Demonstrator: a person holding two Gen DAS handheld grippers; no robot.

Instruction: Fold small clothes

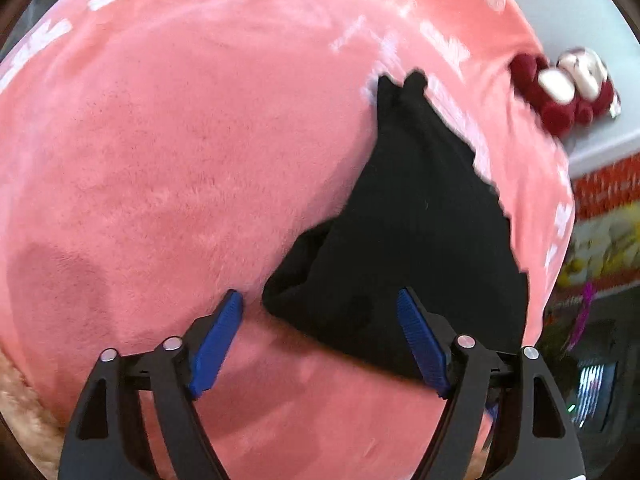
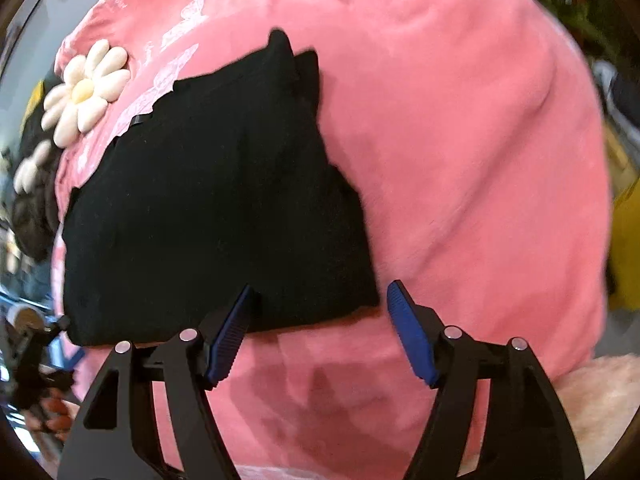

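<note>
I see the folded black knit garment (image 1: 404,240) lying flat on the plush pink fleece blanket (image 1: 180,152), which serves as my reference surface. My left gripper (image 1: 320,312) stands wide apart above the blanket, the garment's near corner between its blue ribbed pads (image 1: 218,344) without contact. My right gripper (image 2: 320,308) also stands wide, gripping nothing, at the garment's near edge. A cream padded daisy cushion (image 2: 86,92) rests at the blanket's far edge beyond the garment.

Looking like a home, likely a bedroom or living room: a plush pink fleece blanket with white motifs (image 1: 168,152) is covering the surface. Padded cream daisy-shaped cushions (image 2: 86,92) are sitting at its edge.
</note>
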